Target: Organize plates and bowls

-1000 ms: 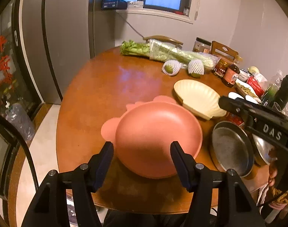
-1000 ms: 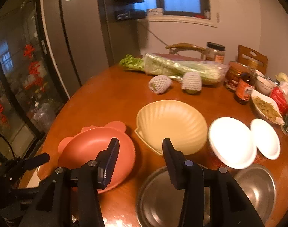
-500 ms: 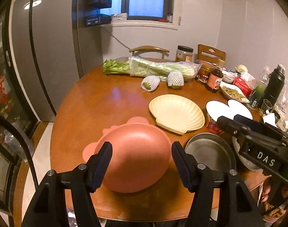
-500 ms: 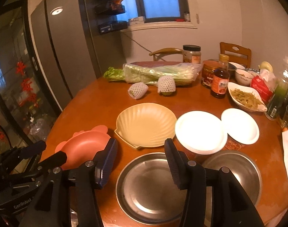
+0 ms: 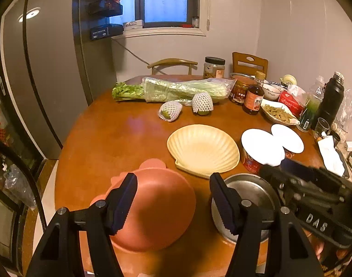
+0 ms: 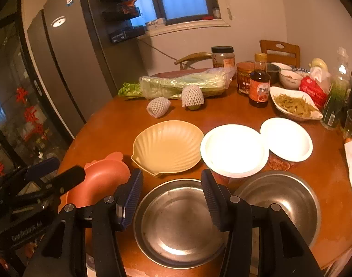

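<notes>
Left tongs [image 5: 172, 202] are open above the pink plate [image 5: 157, 212], gripping nothing. Right tongs [image 6: 171, 198], jaws just widened, stand empty over the steel plate [image 6: 176, 226] on the counter [image 5: 120, 138].

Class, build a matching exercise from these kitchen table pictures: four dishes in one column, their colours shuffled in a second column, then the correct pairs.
Column one:
1. shell-shaped plate
2. round plate on the red cup
3. flat pan nearest the right claw
4. plate with ear-like tabs

Column two:
A. white
B. pink
C. pale yellow
D. silver metal

Pairs: 1-C, 2-A, 3-D, 4-B
</notes>
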The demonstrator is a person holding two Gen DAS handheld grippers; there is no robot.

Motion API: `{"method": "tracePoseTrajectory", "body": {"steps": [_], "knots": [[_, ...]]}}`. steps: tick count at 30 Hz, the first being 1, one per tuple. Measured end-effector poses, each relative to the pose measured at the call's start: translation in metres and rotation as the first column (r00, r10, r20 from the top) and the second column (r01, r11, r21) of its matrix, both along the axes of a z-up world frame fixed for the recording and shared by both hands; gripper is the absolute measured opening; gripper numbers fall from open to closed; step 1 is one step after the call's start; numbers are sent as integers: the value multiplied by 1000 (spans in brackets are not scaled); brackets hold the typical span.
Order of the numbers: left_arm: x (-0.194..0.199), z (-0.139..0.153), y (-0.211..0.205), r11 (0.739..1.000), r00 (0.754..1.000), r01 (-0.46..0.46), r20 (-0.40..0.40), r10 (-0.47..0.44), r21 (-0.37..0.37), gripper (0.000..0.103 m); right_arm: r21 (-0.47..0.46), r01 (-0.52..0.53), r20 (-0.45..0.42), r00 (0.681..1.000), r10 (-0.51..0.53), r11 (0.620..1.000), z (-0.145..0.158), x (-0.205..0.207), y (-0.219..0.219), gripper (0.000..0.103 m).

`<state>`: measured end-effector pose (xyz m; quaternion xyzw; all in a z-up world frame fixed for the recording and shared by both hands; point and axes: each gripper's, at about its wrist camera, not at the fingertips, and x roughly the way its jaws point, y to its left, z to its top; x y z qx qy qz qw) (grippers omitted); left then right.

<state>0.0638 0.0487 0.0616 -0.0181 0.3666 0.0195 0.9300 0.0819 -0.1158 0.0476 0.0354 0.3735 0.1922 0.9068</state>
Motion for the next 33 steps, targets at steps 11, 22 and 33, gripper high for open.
{"method": "tracePoseTrajectory", "body": {"steps": [11, 22, 33], "knots": [[46, -5, 10, 1000, 998, 16, -58, -16, 2, 65, -8, 4, -65, 998, -5, 1000, -14, 16, 7, 54], [88, -20, 21, 999, 992, 42, -118, -43, -18, 65, 6, 43, -148, 988, -41, 999, -34, 44, 18, 54], [127, -45, 24, 997, 979, 68, -189, -72, -30, 65, 5, 82, -205, 976, -80, 997, -50, 66, 31, 54]]}}
